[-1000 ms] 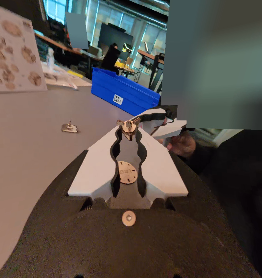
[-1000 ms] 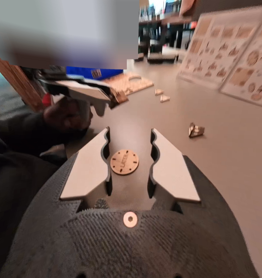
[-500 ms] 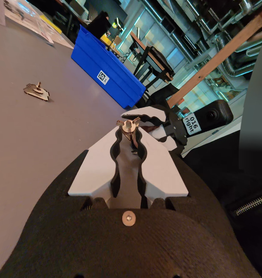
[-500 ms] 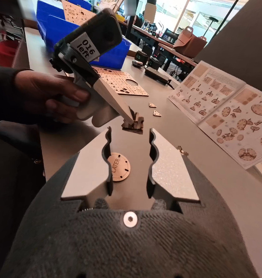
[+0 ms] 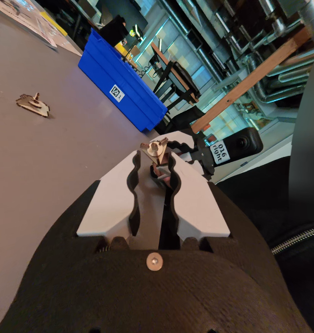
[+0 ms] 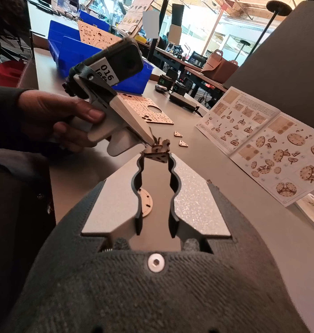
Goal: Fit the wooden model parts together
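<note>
A small wooden assembly (image 5: 155, 151), a triangular plate with a round disc and pegs on top, hangs in the air between both grippers. My right gripper (image 6: 155, 156) is shut on the triangular plate (image 6: 157, 155), with both pads against its edges. My left gripper (image 5: 153, 156) is open. Its left pad (image 5: 136, 158) stands clear of the assembly, and its tips still lie close around the top pegs. The left gripper also shows in the right wrist view (image 6: 149, 141), held by a hand (image 6: 49, 115). The right gripper shows beyond the assembly in the left wrist view (image 5: 177, 144).
On the grey table (image 5: 44, 153) lies a second wooden assembly (image 5: 32, 105) near a blue bin (image 5: 120, 84). The right wrist view shows a round wooden disc (image 6: 146, 201), two small triangles (image 6: 177, 134), a punched wooden sheet (image 6: 152, 113) and open instruction sheets (image 6: 260, 144). The tips of both grippers are at nearly the same place.
My right gripper closed from wide open onto the assembly's triangular plate. My left gripper, which was shut on the assembly, has opened its jaws and let it go.
</note>
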The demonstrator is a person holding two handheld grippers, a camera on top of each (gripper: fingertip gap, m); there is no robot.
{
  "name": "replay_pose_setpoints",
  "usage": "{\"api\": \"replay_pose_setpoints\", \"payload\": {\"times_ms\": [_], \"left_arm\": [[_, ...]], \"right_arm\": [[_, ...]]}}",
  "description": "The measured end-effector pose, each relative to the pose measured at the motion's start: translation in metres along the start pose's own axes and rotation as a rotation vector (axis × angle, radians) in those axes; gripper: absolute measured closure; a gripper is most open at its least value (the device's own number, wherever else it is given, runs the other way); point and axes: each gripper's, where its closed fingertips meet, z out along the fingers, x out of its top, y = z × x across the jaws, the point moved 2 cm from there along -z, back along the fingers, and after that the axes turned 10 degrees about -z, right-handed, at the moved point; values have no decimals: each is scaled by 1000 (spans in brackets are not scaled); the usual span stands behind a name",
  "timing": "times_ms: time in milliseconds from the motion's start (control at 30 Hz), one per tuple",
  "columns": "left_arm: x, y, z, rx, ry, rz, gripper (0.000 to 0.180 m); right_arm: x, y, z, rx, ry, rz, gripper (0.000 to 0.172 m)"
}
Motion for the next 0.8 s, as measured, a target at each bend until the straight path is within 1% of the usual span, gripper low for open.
{"api": "replay_pose_setpoints", "payload": {"times_ms": [67, 133, 200, 267, 333, 433, 567, 633, 800], "left_arm": [[-4, -4, -1, 56, -38, 37, 145], [-12, -11, -1, 160, -106, 124, 141], [-23, -20, -1, 298, -198, 256, 130], [-33, -31, 0, 444, -296, 419, 120], [-40, -37, 3, 521, -369, 540, 115], [-44, -51, 6, 635, -447, 614, 113], [-53, -60, 10, 671, -541, 632, 113], [-56, -57, 12, 649, -549, 620, 127], [-55, -56, 10, 654, -533, 620, 127]], "right_arm": [[-7, 6, -6, -4, -38, 4, 147], [-23, 10, -13, 9, -122, 4, 147], [-43, 10, -21, 55, -229, 25, 147], [-58, 6, -29, 108, -299, 71, 147], [-62, 2, -34, 147, -322, 115, 147], [-64, -3, -40, 184, -341, 143, 147], [-78, -12, -45, 220, -434, 119, 147], [-81, -10, -48, 202, -454, 110, 147], [-91, -10, -60, 201, -508, 131, 147]]}}
